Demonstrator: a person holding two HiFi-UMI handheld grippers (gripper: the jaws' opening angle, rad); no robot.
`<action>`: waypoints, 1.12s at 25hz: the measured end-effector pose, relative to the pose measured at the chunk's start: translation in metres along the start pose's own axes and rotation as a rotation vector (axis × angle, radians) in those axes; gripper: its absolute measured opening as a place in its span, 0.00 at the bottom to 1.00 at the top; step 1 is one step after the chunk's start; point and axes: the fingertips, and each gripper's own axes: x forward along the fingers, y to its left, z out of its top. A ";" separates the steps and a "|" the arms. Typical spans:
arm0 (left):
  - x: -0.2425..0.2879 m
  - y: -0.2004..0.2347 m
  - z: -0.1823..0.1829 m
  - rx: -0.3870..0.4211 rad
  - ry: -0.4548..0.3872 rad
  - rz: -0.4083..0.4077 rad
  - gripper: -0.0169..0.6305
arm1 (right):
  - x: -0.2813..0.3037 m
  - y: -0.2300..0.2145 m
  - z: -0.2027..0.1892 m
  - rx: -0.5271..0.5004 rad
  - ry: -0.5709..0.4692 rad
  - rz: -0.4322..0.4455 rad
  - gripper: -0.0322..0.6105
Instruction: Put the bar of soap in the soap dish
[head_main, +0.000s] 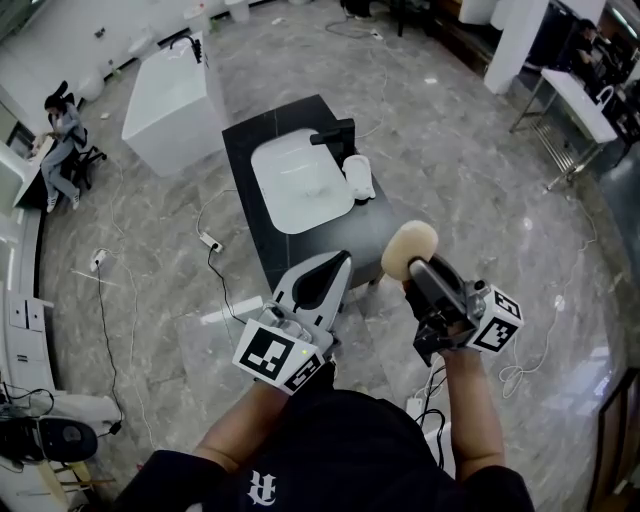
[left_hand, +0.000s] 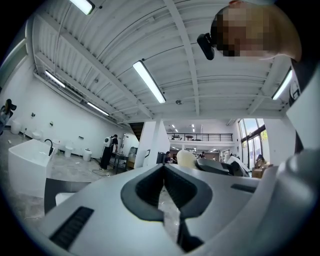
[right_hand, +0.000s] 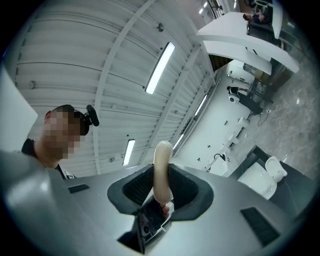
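Observation:
A round cream bar of soap is pinched edge-on in my right gripper, held in the air just off the near right corner of the black vanity. The right gripper view shows the soap upright between the jaws of that gripper. The white soap dish lies on the vanity top to the right of the white basin, below the black faucet; it is small at the lower right, the soap dish. My left gripper is shut and empty, near the vanity's front edge, jaws together.
A white freestanding bathtub stands beyond the vanity to the left. Cables and a power strip lie on the grey marble floor. A person sits at a desk at far left. A white table stands at far right.

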 end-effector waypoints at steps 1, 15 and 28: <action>0.006 0.009 0.001 -0.001 0.004 -0.007 0.04 | 0.008 -0.006 0.001 -0.002 0.000 -0.006 0.21; 0.069 0.106 0.004 0.018 0.009 -0.098 0.04 | 0.088 -0.089 0.020 -0.023 -0.029 -0.075 0.21; 0.132 0.169 -0.031 -0.013 0.041 -0.056 0.04 | 0.107 -0.200 0.032 0.023 0.040 -0.132 0.21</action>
